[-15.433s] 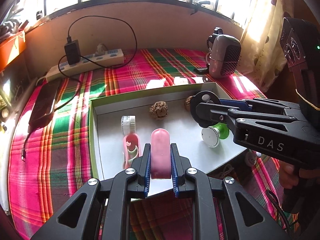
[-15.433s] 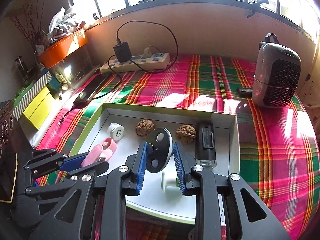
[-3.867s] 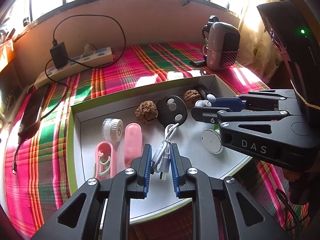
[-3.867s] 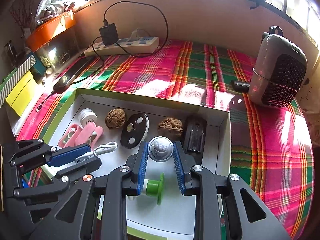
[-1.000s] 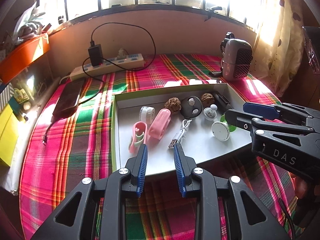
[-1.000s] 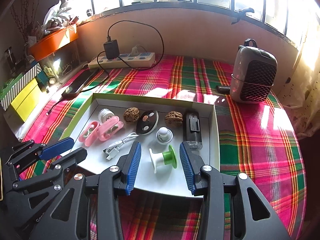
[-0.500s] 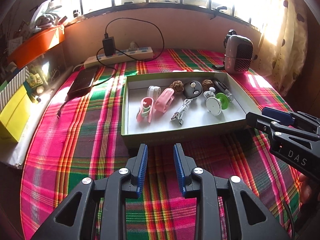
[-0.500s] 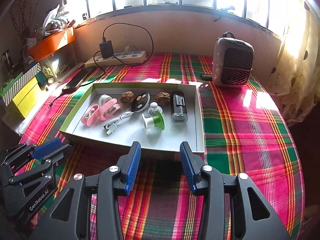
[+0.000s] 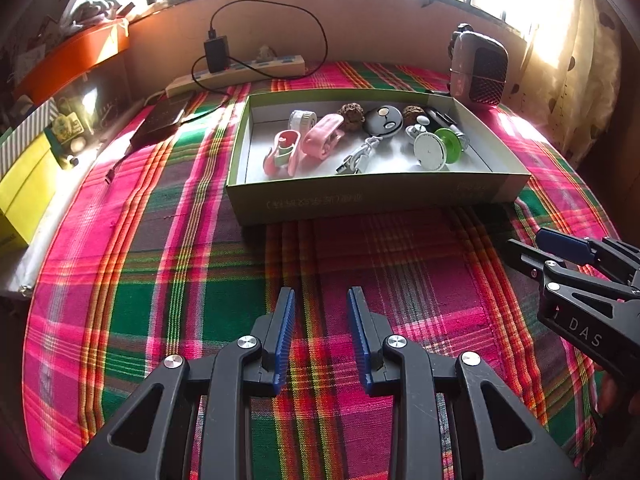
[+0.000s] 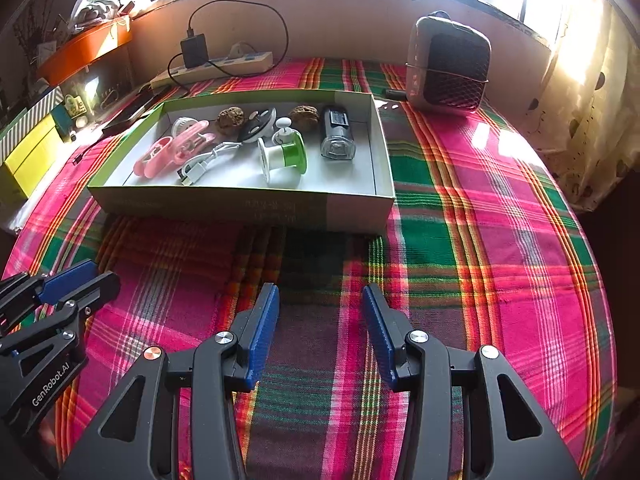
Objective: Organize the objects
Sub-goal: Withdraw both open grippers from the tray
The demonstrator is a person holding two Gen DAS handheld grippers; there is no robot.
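A green-rimmed white box (image 9: 376, 194) (image 10: 244, 202) stands on the plaid cloth. It holds pink clips (image 9: 320, 138) (image 10: 180, 146), a white USB cable (image 9: 358, 156) (image 10: 204, 160), a green and white spool (image 9: 438, 146) (image 10: 284, 156), two walnuts, a black disc (image 9: 384, 120), a white knob and a black device (image 10: 337, 130). My left gripper (image 9: 320, 304) is open and empty, well in front of the box. My right gripper (image 10: 320, 300) is open and empty, also in front of the box.
A small heater (image 9: 480, 68) (image 10: 448, 64) stands behind the box at the right. A power strip with a charger (image 9: 240, 70) (image 10: 212, 64) lies by the wall. A phone (image 9: 162, 120) and yellow boxes (image 9: 24, 184) lie at the left.
Both grippers have drawn back from the box toward the near side of the table, both open and empty. The objects in the box have not moved.
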